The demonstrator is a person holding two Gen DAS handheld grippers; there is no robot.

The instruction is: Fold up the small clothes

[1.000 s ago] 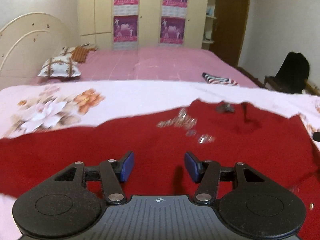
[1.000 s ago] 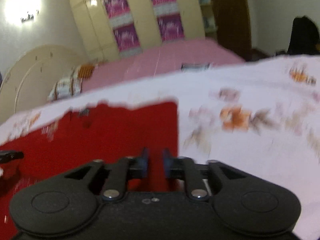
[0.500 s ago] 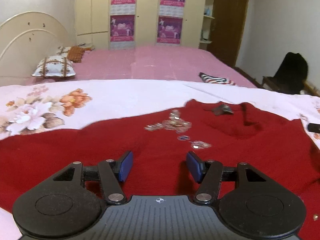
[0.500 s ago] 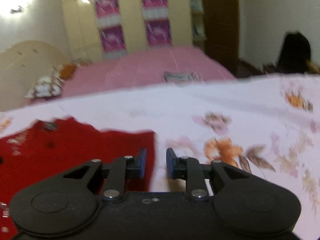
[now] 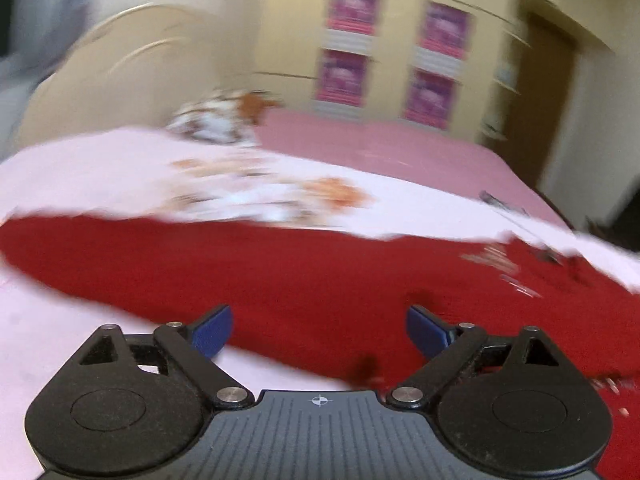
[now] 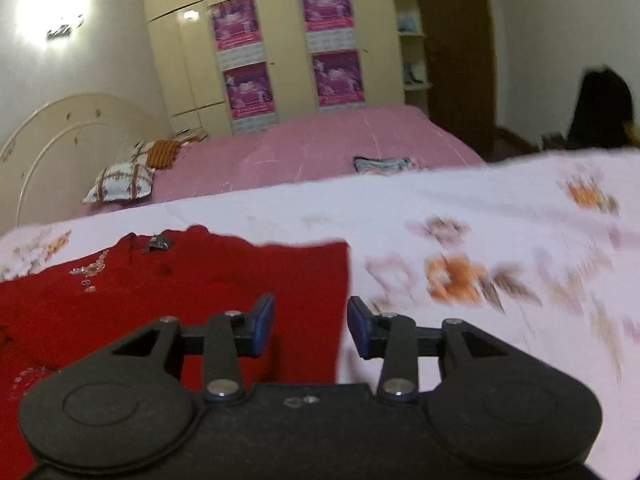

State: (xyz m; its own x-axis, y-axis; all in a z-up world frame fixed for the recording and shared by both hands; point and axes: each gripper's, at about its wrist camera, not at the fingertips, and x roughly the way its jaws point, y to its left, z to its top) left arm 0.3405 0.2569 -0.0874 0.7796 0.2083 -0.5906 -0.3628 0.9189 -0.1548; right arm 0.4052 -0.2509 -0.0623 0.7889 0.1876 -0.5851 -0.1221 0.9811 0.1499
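A red knitted garment (image 5: 320, 272) with sparkly trim near its neckline lies flat on a pale floral sheet (image 5: 100, 176). In the blurred left wrist view my left gripper (image 5: 319, 334) hangs over the garment's near edge, jaws opening wide, nothing between the blue pads. From the right wrist camera the same garment (image 6: 180, 292) fills the left half, its straight right edge running down toward my right gripper (image 6: 311, 320). That gripper's jaws are opening too; the edge lies below the gap and the pads do not press on it.
Beyond the floral sheet stretches a pink bedspread (image 6: 320, 144) with a striped folded cloth (image 6: 382, 164) and pillows (image 6: 120, 184) by the headboard. A cream wardrobe (image 6: 280, 48) with purple posters stands behind. A dark chair (image 6: 600, 108) is at far right.
The left gripper swept leftward over the garment toward its left near edge and spread its jaws wide. The right gripper's narrow gap widened at the garment's right edge.
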